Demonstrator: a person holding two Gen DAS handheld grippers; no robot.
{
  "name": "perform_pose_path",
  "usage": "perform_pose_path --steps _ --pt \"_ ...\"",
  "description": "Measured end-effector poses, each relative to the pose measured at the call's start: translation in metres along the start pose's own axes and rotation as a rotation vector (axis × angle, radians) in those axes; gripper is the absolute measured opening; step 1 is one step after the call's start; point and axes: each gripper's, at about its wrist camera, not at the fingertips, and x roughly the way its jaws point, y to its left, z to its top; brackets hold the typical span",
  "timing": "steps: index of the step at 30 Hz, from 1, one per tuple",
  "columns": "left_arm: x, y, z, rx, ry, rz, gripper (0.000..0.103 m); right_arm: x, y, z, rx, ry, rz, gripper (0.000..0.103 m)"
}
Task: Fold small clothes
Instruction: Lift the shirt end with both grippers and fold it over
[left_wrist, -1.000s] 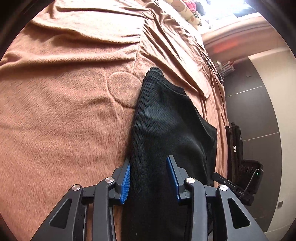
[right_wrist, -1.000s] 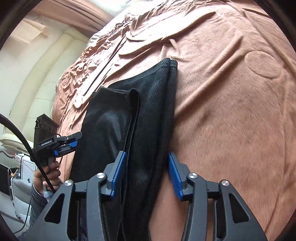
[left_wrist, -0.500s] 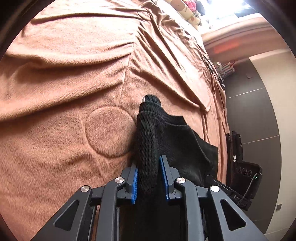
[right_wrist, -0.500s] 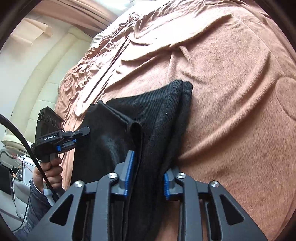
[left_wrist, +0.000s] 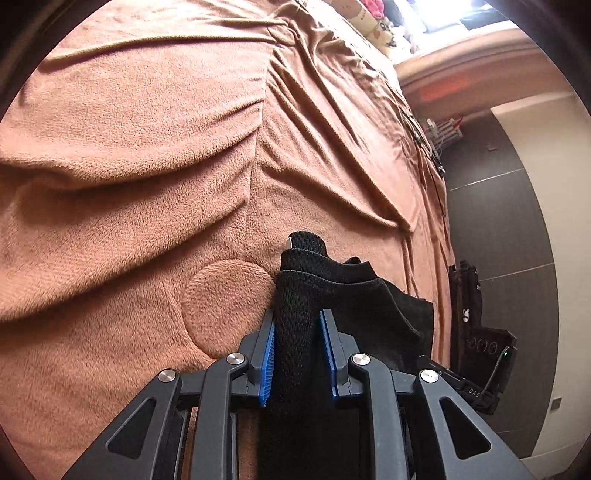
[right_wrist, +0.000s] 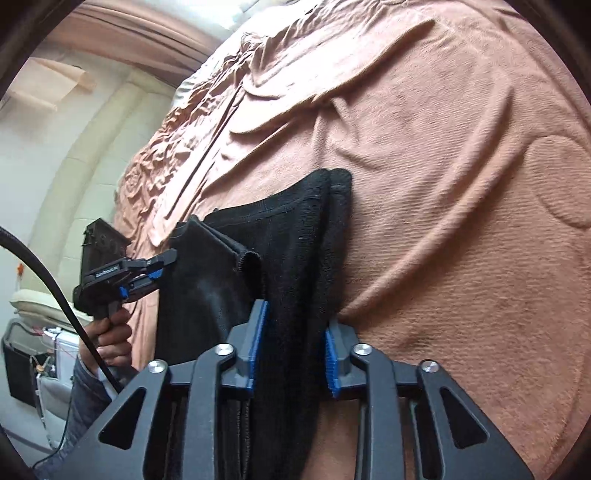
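Both hand-held grippers, left (left_wrist: 297, 350) and right (right_wrist: 293, 347), are pinched on the black garment (left_wrist: 354, 314), each at one lower corner. Its long axis is stretched away from them toward the frame centre, over the brown blanket (left_wrist: 147, 184) on the bed.

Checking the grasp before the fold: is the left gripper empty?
No, the left gripper pinches the black garment between its blue pads.
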Motion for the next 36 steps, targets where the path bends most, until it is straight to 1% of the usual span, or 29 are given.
perform_pose_path --steps 1,2,3,9,13,14,16,17,18,20,27,33,36 --pt "0.002 0.002 0.002 -0.003 0.002 -0.004 0.023 0.001 -0.001 0.002 0.001 0.004 0.023 0.036" --pt "0.004 0.002 0.003 -0.003 0.002 -0.009 0.023 0.001 -0.001 0.003 0.001 0.005 0.044 0.043" --pt "0.006 0.001 0.004 0.001 0.000 -0.014 0.023 0.002 0.000 0.004 0.000 0.005 0.059 0.049" --pt "0.016 0.001 0.009 0.008 -0.004 -0.032 0.022 0.011 -0.001 0.013 -0.042 0.009 0.080 0.050" --pt "0.017 0.003 0.011 0.010 -0.005 -0.036 0.015 0.019 -0.003 0.018 -0.065 0.007 0.104 0.050" --pt "0.017 0.002 0.011 0.013 -0.006 -0.033 0.013 0.020 -0.002 0.018 -0.077 0.009 0.100 0.049" --pt "0.015 0.000 0.011 0.024 -0.010 -0.029 0.009 0.024 0.005 0.019 -0.109 0.021 0.075 0.035" --pt "0.014 -0.003 0.010 0.033 -0.015 -0.025 0.008 0.027 0.009 0.019 -0.123 0.033 0.055 0.019" --pt "0.012 -0.006 0.010 0.044 -0.021 -0.021 0.007 0.030 0.013 0.019 -0.147 0.042 0.014 0.012" --pt "0.007 -0.009 0.009 0.055 -0.034 -0.021 0.006 0.028 0.021 0.019 -0.176 0.035 -0.009 0.009" --pt "-0.019 -0.027 0.002 0.094 -0.091 -0.039 0.005 0.002 0.052 0.011 -0.241 -0.029 -0.006 0.008" --pt "-0.048 -0.048 -0.009 0.122 -0.140 -0.051 0.005 -0.022 0.075 -0.006 -0.292 -0.086 -0.006 0.008" --pt "-0.068 -0.058 -0.017 0.136 -0.175 -0.082 0.005 -0.038 0.085 -0.018 -0.314 -0.112 -0.011 0.008"
